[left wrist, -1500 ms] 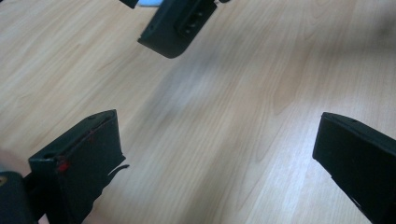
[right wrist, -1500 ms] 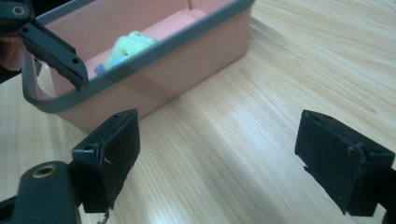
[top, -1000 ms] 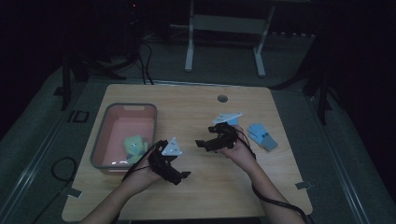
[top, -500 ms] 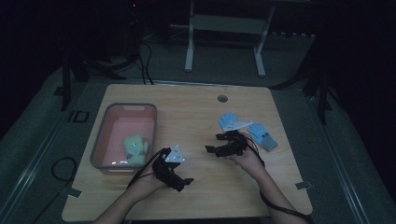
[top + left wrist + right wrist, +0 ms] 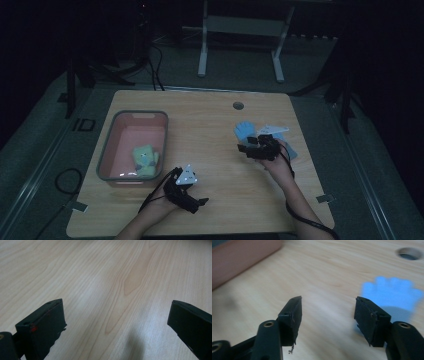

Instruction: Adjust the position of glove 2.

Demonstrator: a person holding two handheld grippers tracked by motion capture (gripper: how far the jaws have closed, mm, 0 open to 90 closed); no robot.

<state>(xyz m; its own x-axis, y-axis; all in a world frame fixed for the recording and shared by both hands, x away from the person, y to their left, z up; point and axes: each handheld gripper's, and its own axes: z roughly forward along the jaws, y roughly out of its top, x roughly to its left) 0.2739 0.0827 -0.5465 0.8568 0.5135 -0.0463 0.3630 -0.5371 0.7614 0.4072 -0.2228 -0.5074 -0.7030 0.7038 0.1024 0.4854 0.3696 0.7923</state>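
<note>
While right hand-held gripper (image 5: pixel 328 312) hangs w/ jaws apart just beside blue glove (image 5: pixel 392 293), approach step; next: close on glove. Left hand-held gripper (image 5: pixel 117 322) apart, empty.

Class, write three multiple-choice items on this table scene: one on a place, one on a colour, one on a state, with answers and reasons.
1. Where does the pale green soft toy lie?
A. inside the pink plastic bin
B. beside the table's round hole
C. under the right gripper

2. What colour is the hand-shaped glove near the right gripper?
A. red
B. blue
C. yellow

3. How is the left gripper?
A. shut on the glove
B. shut and empty
C. open and empty

Answers: A, it rests on the bin's floor; B, it shows blue; C, bare wood shows between its spread jaws.
</note>
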